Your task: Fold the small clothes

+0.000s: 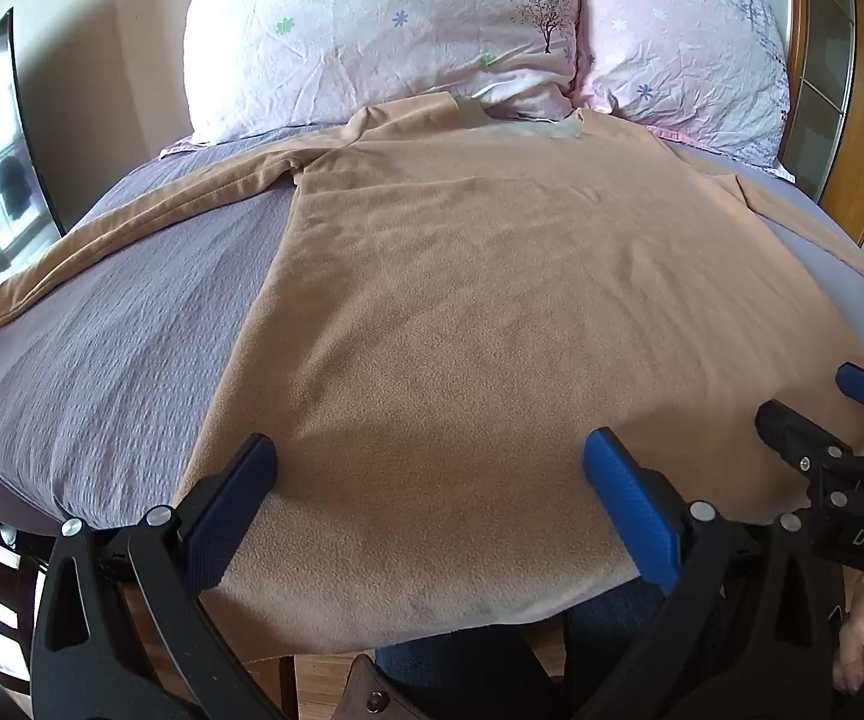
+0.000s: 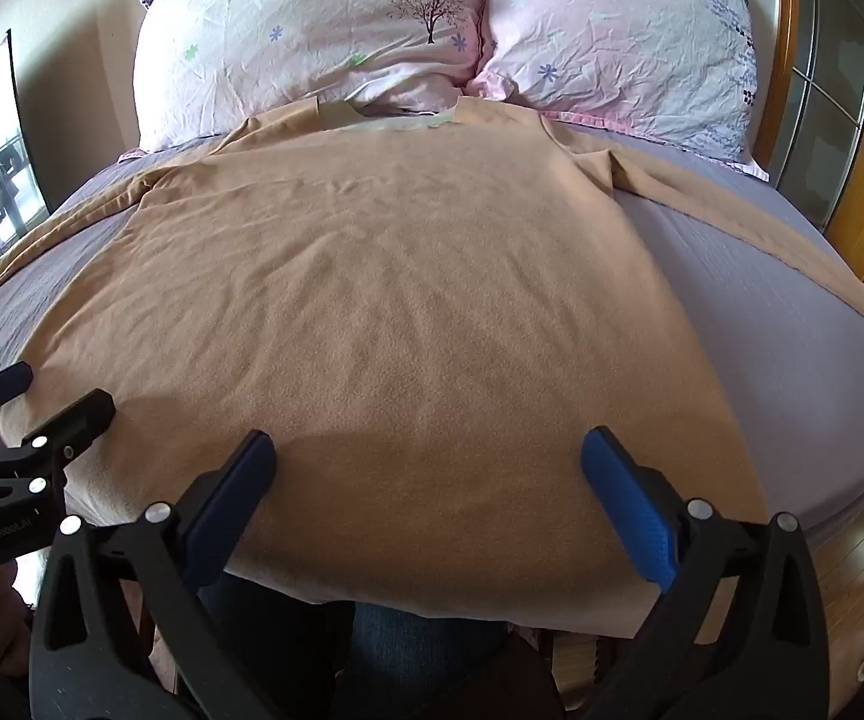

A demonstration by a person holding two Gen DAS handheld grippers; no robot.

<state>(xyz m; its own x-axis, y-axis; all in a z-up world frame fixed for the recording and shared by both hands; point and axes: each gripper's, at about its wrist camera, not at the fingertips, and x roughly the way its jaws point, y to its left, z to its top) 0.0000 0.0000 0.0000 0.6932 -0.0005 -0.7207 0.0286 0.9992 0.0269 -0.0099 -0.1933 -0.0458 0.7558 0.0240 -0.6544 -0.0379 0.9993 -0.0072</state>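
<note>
The tan long-sleeved shirt [image 1: 462, 300] lies spread flat on the bed [image 1: 102, 372], collar toward the pillows [image 1: 372, 30], hem draping over the bed's edge just beneath both hand-held grippers. It looks light, soft and limp, a fleecy knit that would sag and crease once lifted, so the hem corners or side seams seem the best holds. The left hand-held gripper [image 1: 429, 462] and the right hand-held gripper [image 2: 429, 462] both hover released, fingers spread wide, grasping nothing. Ahead and to either side, bare sheet leaves room; the sleeves [image 2: 792, 240] reach out toward the bed's side edges.
</note>
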